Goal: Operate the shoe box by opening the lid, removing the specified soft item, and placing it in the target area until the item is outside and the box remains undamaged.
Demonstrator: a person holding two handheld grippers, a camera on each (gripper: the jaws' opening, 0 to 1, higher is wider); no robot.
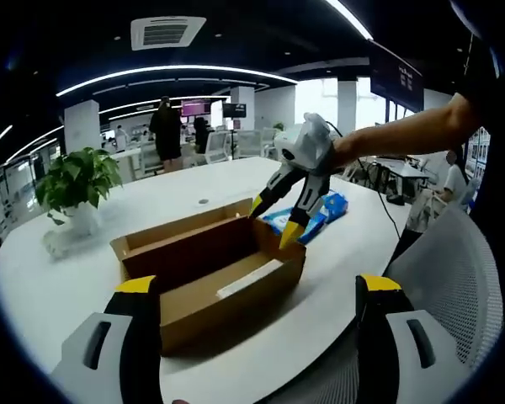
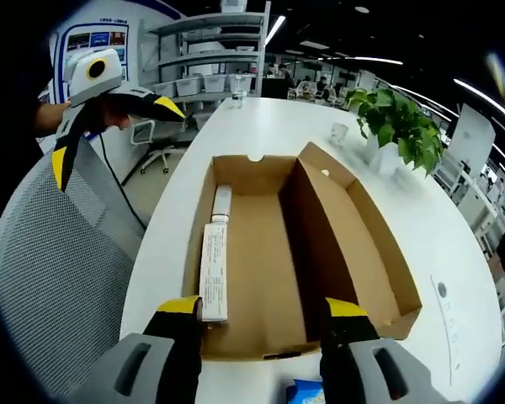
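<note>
A brown cardboard shoe box lies open on the white table, its lid folded out flat beside the tray. Inside, a white strip lies along one wall. A blue soft packet rests on the table just beyond the box, and its edge shows below my right jaws. My right gripper hangs open over the box's far end beside the packet, holding nothing. In its own view my right gripper spans the box's near end. My left gripper is open and empty, held off the table's edge.
A potted plant stands on the table past the box, with a small cup near it. A grey mesh chair stands against the table edge. A person stands far back. Shelves line the wall.
</note>
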